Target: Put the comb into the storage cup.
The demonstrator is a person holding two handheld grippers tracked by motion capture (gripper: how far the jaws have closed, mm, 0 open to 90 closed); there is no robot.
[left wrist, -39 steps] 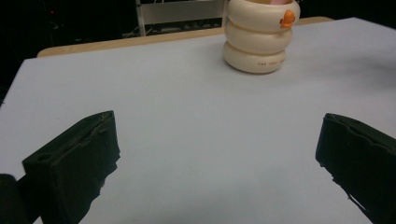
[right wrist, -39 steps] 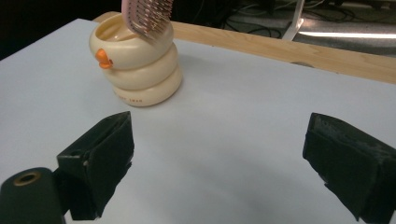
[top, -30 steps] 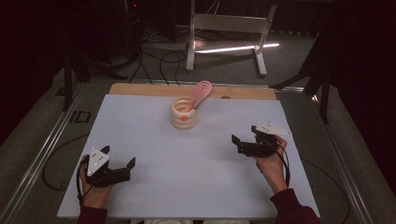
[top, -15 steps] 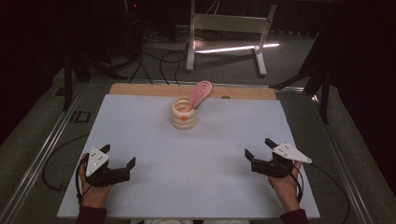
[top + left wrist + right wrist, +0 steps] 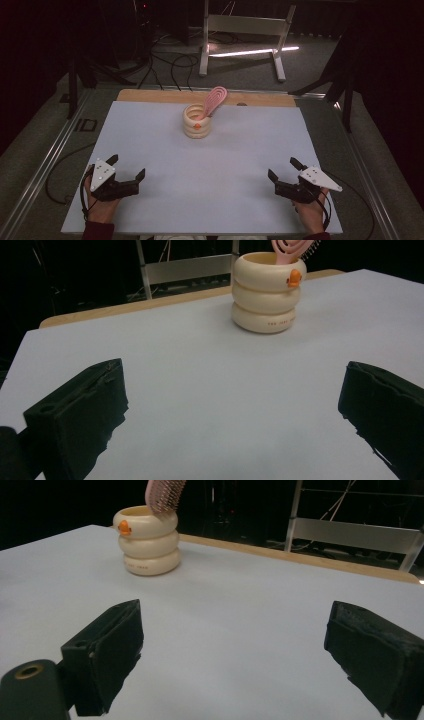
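Evenly lit white table [image 5: 210,165], dark surroundings, floor glare behind, slightly soft focus.

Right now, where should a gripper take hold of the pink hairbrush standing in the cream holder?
Probably grip the pink hairbrush on its oval head, coming from above: its handle sits hidden inside the cream ringed holder, and only the head leans out over the rim.

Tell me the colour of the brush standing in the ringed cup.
Pink brush, clearest in the high view.
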